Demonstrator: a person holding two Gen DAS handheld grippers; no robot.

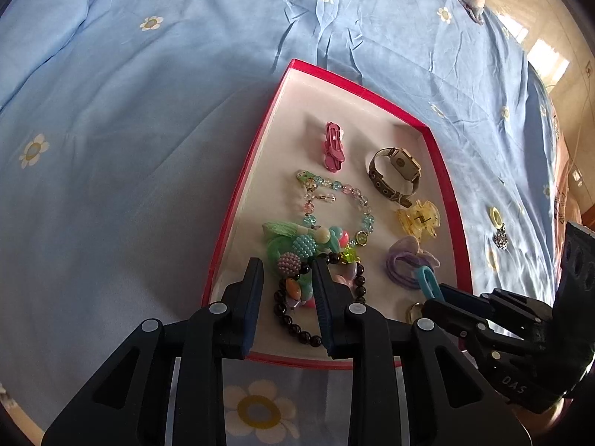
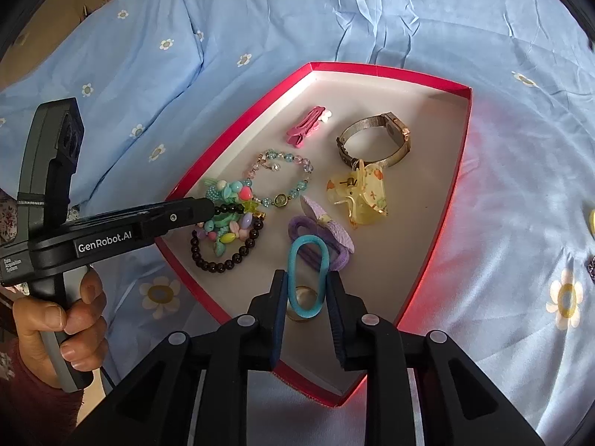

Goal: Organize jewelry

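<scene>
Black fingers of the right gripper (image 2: pixel 306 299) are seen closest in the right wrist view, and a turquoise oval elastic hair tie (image 2: pixel 308 277) is held between them, squeezed into a long loop. It is held just above the white floor of the shallow red-rimmed cardboard box (image 2: pixel 390 70), close to the box's near edge, over a gold ring (image 2: pixel 303 299) that lies on the floor there. The box rests on a bed with a light blue flowered sheet (image 2: pixel 260 18).

The left gripper (image 1: pixel 286 286) is open, with nothing between its fingers. It hangs over the heap at the box's left side, where a black bead bracelet (image 1: pixel 297 319) lies tangled with a pastel charm bracelet (image 1: pixel 305 245).

Further in, a lilac scrunchie with a bow (image 2: pixel 319 234), a yellow transparent claw clip (image 2: pixel 359 193), a clear pastel bead bracelet (image 2: pixel 286 178), a pink snap hair clip (image 2: pixel 305 130) and a gold-cased watch with a mesh band (image 2: pixel 375 141) are placed. Outside the box, near its right edge, a small yellow ring-shaped piece (image 1: pixel 494 215) and a dark sparkly charm (image 1: pixel 501 239) lie on the sheet.

Several risks can be judged. The stretched tie may spring away when it is released, or it may cover the ring. If the left gripper closes on the heap, both bracelets may be lifted together. The soft bed may also let the box tilt under pressure.
</scene>
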